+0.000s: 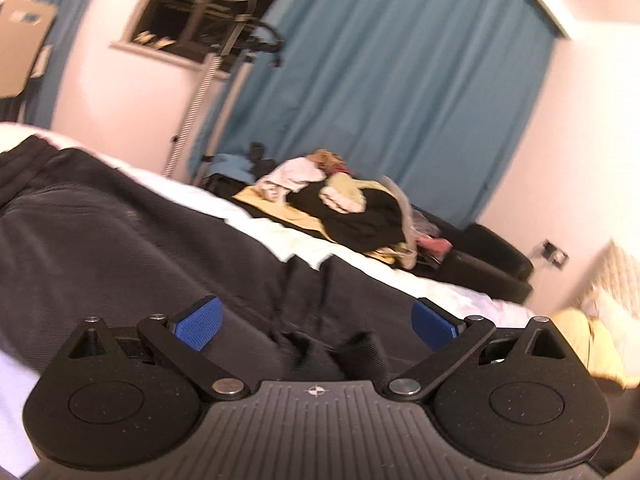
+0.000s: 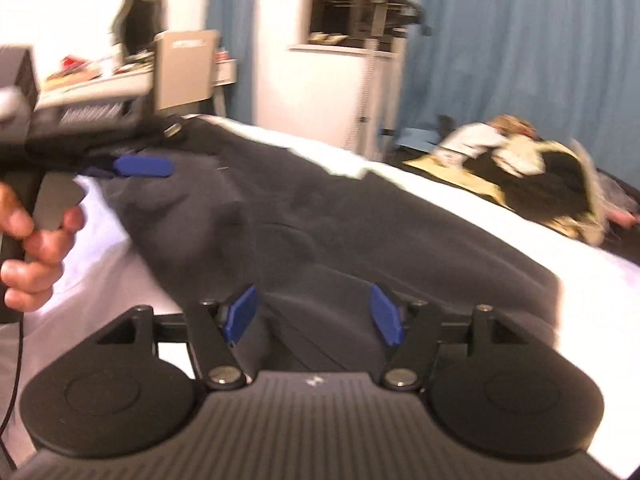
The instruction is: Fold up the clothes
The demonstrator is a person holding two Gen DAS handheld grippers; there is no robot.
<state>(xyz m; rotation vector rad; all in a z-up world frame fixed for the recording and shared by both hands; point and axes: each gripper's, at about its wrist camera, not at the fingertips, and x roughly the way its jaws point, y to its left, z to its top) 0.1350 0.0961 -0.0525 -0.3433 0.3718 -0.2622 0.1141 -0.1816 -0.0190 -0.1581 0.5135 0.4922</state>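
Both sets of jaws stand wide open, nothing pinched. The left gripper (image 1: 316,322) and right gripper (image 2: 314,314) hover low, tilted down over the dark trousers (image 1: 132,232) spread across mid-frame on the white bed (image 2: 460,192). Looks like a release between folds; next comes re-gripping an edge. A hand (image 2: 34,236) squeezes the handle, far left.

Trousers (image 1: 132,240): dark matt woven cloth, fine twill grain, creased.
Sheet (image 2: 500,216): white smooth cloth.
Left gripper (image 1: 316,326), right gripper (image 2: 314,314): matt black plastic, ribbed housing, bright metal pivot pins; pads (image 1: 199,327) blue, finely textured.
Curtain (image 1: 400,80): matt blue cloth.
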